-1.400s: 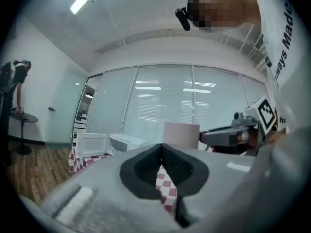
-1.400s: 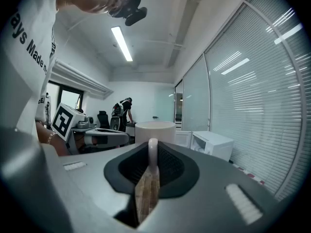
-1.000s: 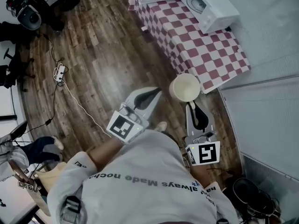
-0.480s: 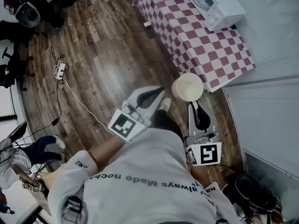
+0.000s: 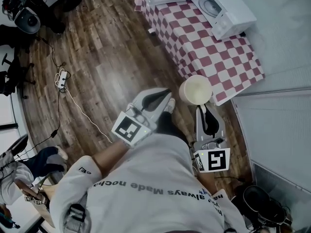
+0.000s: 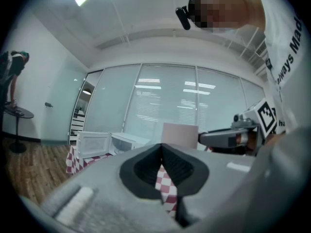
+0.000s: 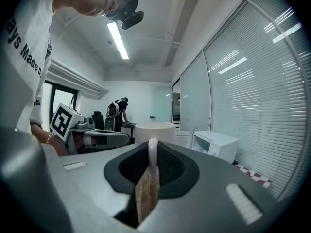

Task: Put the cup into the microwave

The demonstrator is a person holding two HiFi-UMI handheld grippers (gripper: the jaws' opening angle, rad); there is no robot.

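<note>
A: Surroundings?
B: Boxy white microwave [image 5: 226, 8], door open, on red-and-white checked table [image 5: 214, 57]; brown plank floor [image 5: 107, 47] before it.
A: Change?
B: Person's shoe [image 5: 170, 105] further forward than a second ago.
A: Cup?
B: Cream round cup [image 5: 195, 90], upright, beside table edge; handle pinched in right gripper [image 5: 203, 108]. Left gripper [image 5: 165, 95] closed, empty

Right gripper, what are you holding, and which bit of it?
The right gripper holds the cup by its handle, which is pinched between the jaws.
</note>
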